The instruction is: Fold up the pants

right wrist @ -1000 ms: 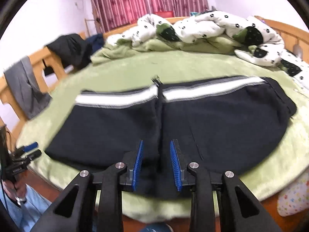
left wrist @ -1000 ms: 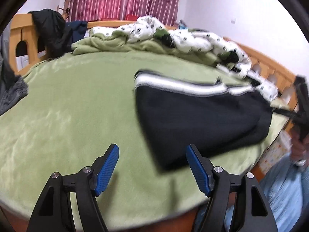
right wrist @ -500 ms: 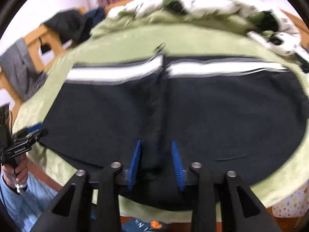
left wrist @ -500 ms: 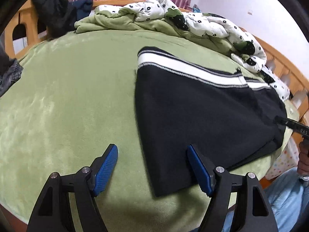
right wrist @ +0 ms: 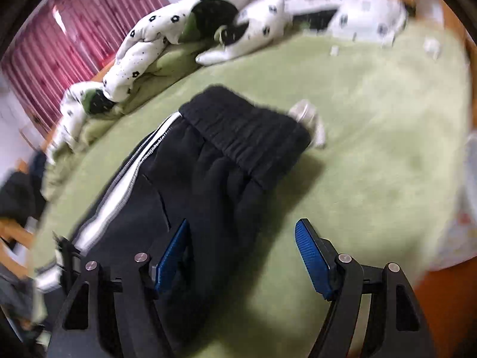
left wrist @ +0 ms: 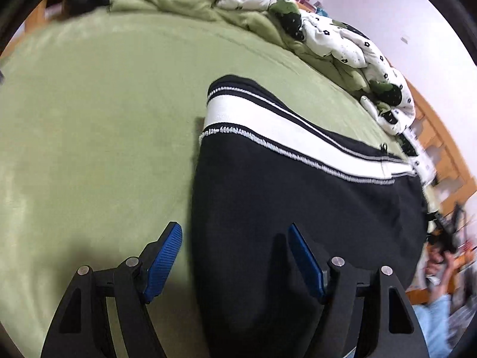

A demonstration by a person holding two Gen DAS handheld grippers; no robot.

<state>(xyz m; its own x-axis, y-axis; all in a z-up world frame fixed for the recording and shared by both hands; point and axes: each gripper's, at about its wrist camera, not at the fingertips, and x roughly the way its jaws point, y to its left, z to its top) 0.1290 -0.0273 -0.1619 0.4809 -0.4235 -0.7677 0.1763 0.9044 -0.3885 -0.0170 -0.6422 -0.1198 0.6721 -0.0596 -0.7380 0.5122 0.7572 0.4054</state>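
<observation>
1. Pants are seen lying flat on the green bed cover, filling the centre and right of the left wrist frame; black fabric with a white side stripe running from upper centre toward the right edge.
2. In the right wrist frame the same pants are laid diagonally from lower left to upper centre, with the ribbed black waistband at the upper end and a pale drawstring end just beside it.
3. Left hand-held gripper is seen spread wide at bottom centre; its left pad is over the bed cover, its right pad over the black fabric, and the pants' edge lies between them. Nothing is pinched.
4. Right hand-held gripper is spread, its jaws having just been opening; the left pad is over the pants, the right pad over bare cover. Nothing is clamped.
5. A white spotted quilt is bunched along the upper right of the left frame.
6. A person's hand is blurred at the right edge of the left frame.
</observation>
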